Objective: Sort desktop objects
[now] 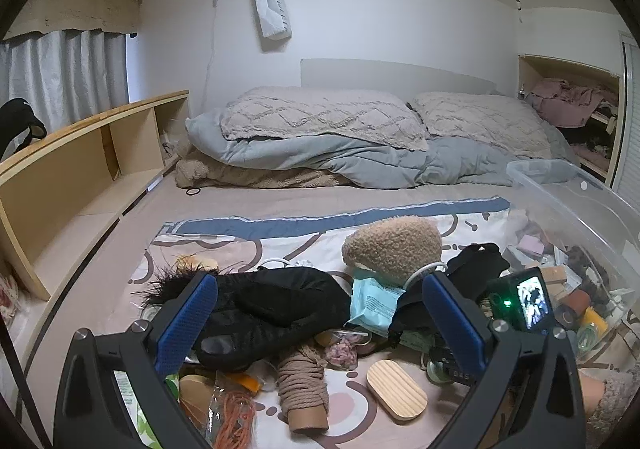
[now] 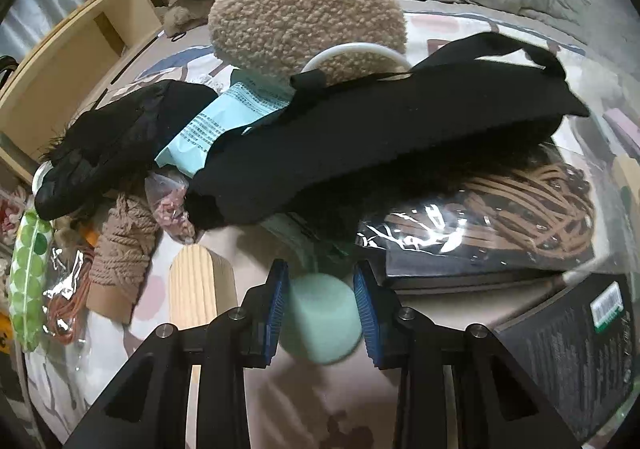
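Cluttered bed [image 1: 280, 205], black cloth [image 2: 380, 137] hiding bagged cord [image 2: 520, 201]

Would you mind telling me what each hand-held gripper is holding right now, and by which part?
The right hand-held gripper clamps a pale green round object across its sides. The left hand-held gripper is open, holding nothing.

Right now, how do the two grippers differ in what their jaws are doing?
The left gripper has its jaws spread wide with nothing between them, above the black fabric; the right gripper has its jaws closed onto a pale green round foam ball. The left gripper hangs over the middle of the pile; the right gripper is beside the clear plastic storage bin. Both have blue ribbed pads on black fingers.
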{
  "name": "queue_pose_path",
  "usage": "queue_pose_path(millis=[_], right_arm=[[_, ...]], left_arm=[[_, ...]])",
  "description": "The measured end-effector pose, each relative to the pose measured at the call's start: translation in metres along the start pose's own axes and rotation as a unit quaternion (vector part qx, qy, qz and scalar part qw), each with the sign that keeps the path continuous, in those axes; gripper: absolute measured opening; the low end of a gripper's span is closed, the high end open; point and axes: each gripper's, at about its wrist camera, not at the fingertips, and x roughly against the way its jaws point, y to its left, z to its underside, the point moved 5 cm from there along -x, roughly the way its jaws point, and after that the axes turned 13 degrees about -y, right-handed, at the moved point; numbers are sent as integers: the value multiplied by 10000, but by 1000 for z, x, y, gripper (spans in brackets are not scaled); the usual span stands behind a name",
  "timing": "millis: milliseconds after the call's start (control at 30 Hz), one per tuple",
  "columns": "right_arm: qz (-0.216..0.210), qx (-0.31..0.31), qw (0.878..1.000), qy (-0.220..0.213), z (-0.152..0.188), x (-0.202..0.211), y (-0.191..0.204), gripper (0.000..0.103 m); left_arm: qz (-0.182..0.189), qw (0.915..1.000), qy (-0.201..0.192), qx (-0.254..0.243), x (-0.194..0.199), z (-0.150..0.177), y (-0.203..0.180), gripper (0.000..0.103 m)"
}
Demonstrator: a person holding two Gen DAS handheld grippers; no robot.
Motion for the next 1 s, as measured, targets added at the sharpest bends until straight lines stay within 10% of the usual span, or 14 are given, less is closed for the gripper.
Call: queue_pose_path(millis=[1000], right_arm=[[-495,702,9961,191,78,43,-5,34]], left_arm=[[487,9970,-20,-604,7,28,-37,97]])
